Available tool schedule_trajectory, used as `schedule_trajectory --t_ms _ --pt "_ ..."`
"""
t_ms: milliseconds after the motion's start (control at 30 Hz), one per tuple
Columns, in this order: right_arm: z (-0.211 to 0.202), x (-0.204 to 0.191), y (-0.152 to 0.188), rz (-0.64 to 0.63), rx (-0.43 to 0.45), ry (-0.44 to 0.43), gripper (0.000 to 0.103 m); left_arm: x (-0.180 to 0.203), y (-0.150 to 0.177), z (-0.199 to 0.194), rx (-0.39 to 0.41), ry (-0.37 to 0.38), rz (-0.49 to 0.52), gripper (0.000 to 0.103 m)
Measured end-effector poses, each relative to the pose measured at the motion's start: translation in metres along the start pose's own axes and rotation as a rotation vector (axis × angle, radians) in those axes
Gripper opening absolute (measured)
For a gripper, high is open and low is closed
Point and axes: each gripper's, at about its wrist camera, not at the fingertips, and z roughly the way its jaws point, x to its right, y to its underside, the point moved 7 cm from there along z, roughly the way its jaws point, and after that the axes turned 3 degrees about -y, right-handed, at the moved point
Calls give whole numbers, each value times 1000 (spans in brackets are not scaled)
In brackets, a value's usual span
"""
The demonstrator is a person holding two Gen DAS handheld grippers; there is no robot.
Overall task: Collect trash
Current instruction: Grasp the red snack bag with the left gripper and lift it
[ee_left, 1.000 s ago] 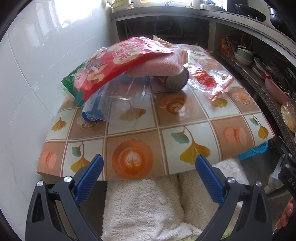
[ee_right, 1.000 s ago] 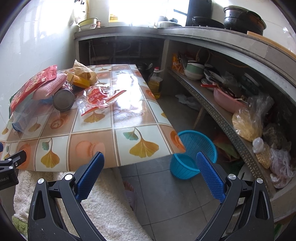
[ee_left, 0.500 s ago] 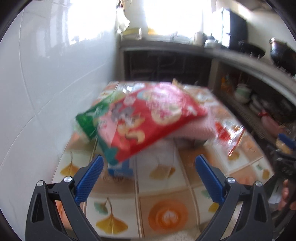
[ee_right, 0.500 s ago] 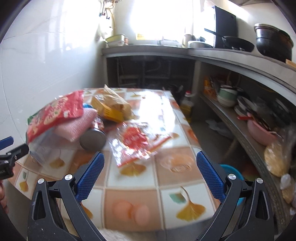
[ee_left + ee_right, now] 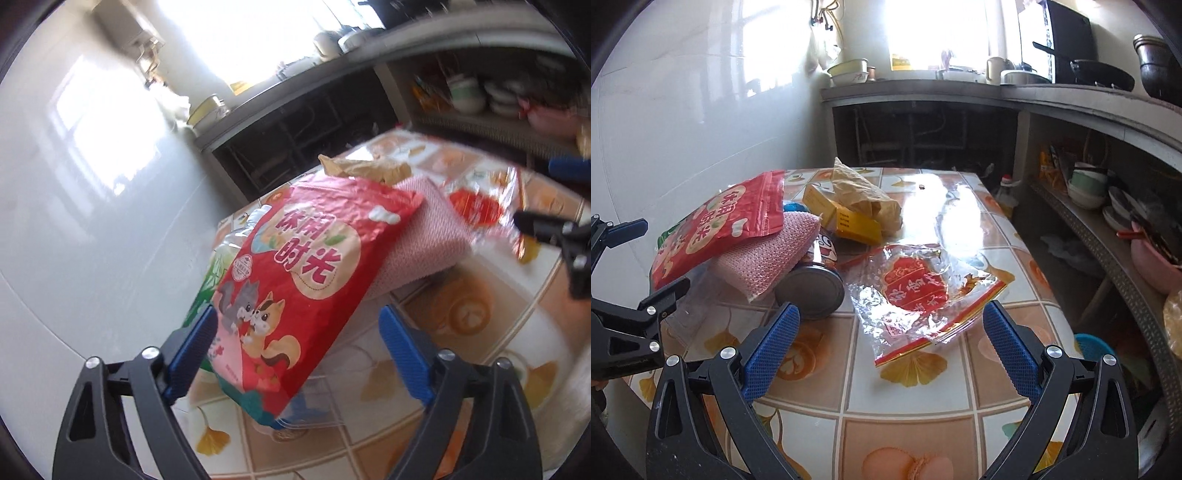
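The step in hand looks like the first pick: the left tongs [image 5: 295, 343] are set around the lower end of the red snack bag [image 5: 306, 280]. Their jaws have just been closing a little, yet they are wide apart, with the bag between them. The left pad seems to touch the bag's edge, but the picture is blurred there, so a true grip cannot be confirmed. The right tongs [image 5: 890, 350] hang wide and empty above the near part of the table [image 5: 923, 435], just in front of the clear wrapper with the red label [image 5: 919, 291].

The trash lies in a heap on the left half of the table. The red bag leans on a pink sponge [image 5: 768, 254]; beside it lie a metal can [image 5: 810, 291] on its side, a yellow box [image 5: 846, 216] and a brown paper bag [image 5: 864, 195].

The next move probably calls for closing the left jaws fully on the thin bag, then lifting it without dragging the sponge.

The white wall [image 5: 92, 221] stands close on the left, so there is little room on that side. The right half of the table is bare, and the blue basket [image 5: 1093, 347] stands on the floor beyond the right edge.
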Motion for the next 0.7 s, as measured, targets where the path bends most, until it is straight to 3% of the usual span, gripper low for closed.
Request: schedule_trajectory --t_ms 33,300,533,700 --pt "2 0 0 6 -2 0 95 3 0 4 -3 -25 36 76" --pt "9 13 4 53 -18 -4 95 30 4 25 -6 -187 323 58" --pt "6 19 5 78 -23 -3 95 26 -2 23 -5 -200 313 24" --pt "1 32 6 114 -39 -11 95 20 -7 9 38 -237 297 11"
